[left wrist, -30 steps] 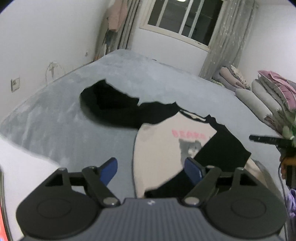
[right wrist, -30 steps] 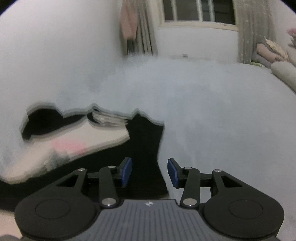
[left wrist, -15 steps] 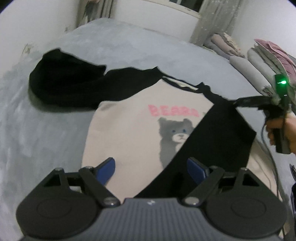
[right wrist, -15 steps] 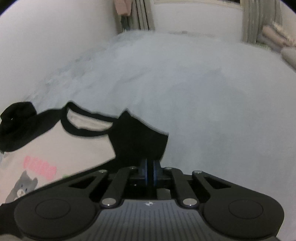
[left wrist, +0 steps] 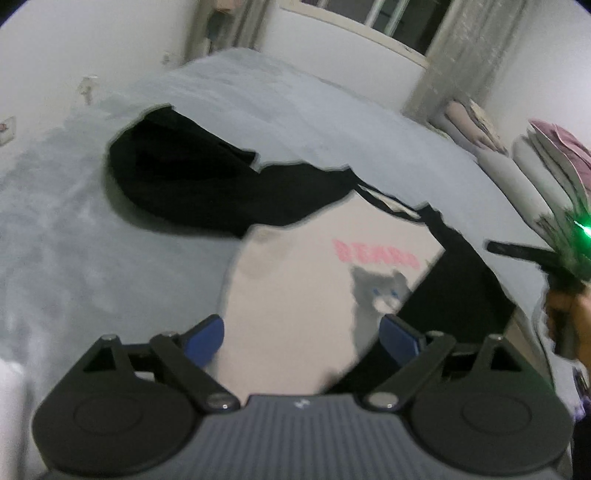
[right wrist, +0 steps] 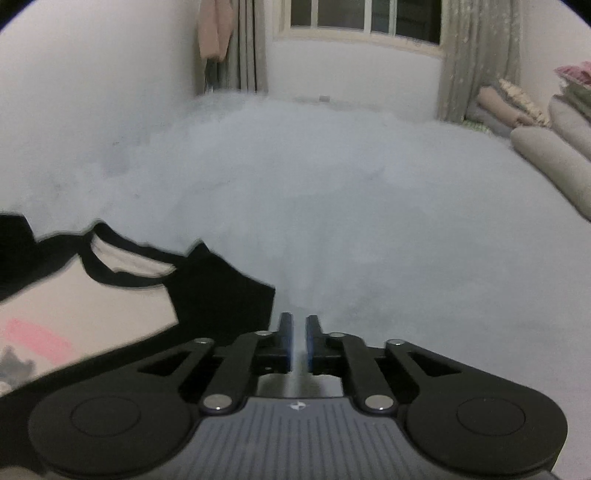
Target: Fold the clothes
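2 tongs hover over the bed (left wrist: pixel 314 110). A T-shirt (left wrist: pixel 295 295) with black sleeves lies flat on it. The left tongs (left wrist: pixel 301 334) are spread wide and empty above its hem; the right tongs (right wrist: pixel 298 341) are nearly closed, empty, beside the right sleeve (right wrist: pixel 221 288).

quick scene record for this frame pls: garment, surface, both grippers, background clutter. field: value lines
garment: T-shirt, pale body, black sleeves, pink lettering over a grey bear print, lying front up
right sleeve: folded in over the body
left sleeve: spread out on the bed
surface: grey bed cover
left gripper: jaws wide open above the shirt's lower part, holding nothing
right gripper: jaws nearly closed with a narrow gap, nothing between them, beside the sleeve's edge
background: window, curtains, stacked bedding
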